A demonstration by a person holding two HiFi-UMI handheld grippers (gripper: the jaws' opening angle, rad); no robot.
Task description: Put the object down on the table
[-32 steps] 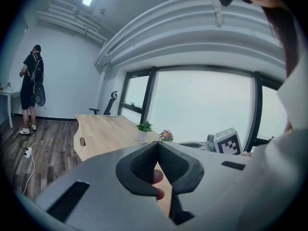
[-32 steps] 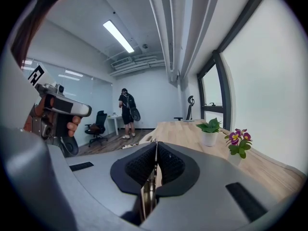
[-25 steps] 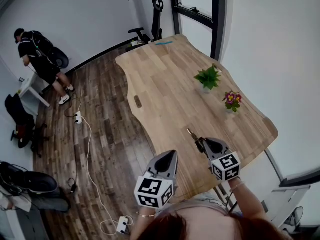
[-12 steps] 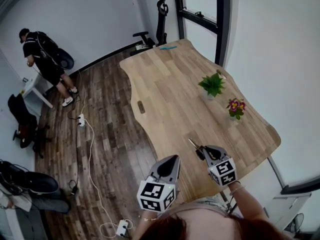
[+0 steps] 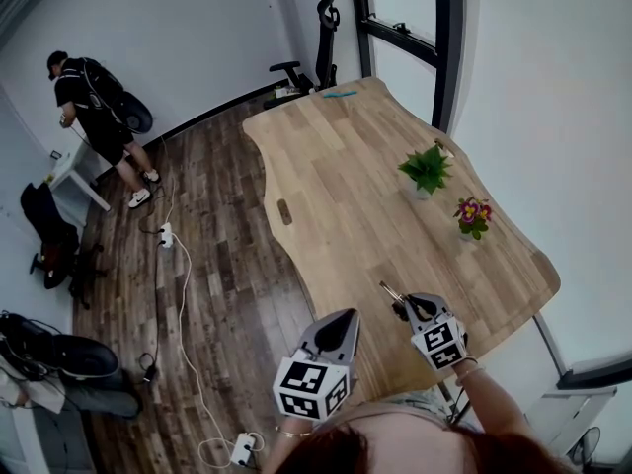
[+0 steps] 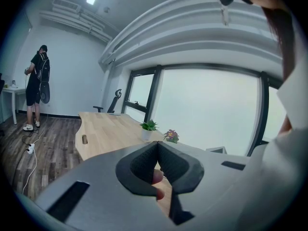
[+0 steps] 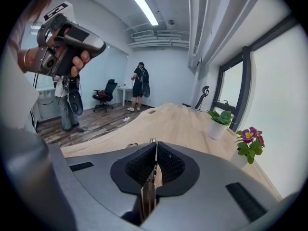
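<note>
My right gripper (image 5: 407, 304) hangs over the near end of the wooden table (image 5: 365, 186), shut on a thin metal object (image 5: 388, 291) that sticks out ahead of its jaws. In the right gripper view the metal object (image 7: 151, 177) stands edge-on between the dark pads, its tip over the tabletop (image 7: 183, 124). My left gripper (image 5: 343, 318) is beside it, at the table's near left edge, shut with nothing in it. In the left gripper view the left gripper (image 6: 157, 144) has its pads closed at the tip, with a fingertip showing behind them.
A green potted plant (image 5: 427, 169) and a pot with pink flowers (image 5: 473, 213) stand along the table's right side. A blue item (image 5: 339, 94) lies at its far end, by an office chair (image 5: 318, 38). A person (image 5: 94, 107) stands far left. Cables and a power strip (image 5: 165, 233) lie on the floor.
The right gripper with the metal object has sunk slightly towards the table's near end. The left gripper has hardly moved. The head view has shifted a little.
</note>
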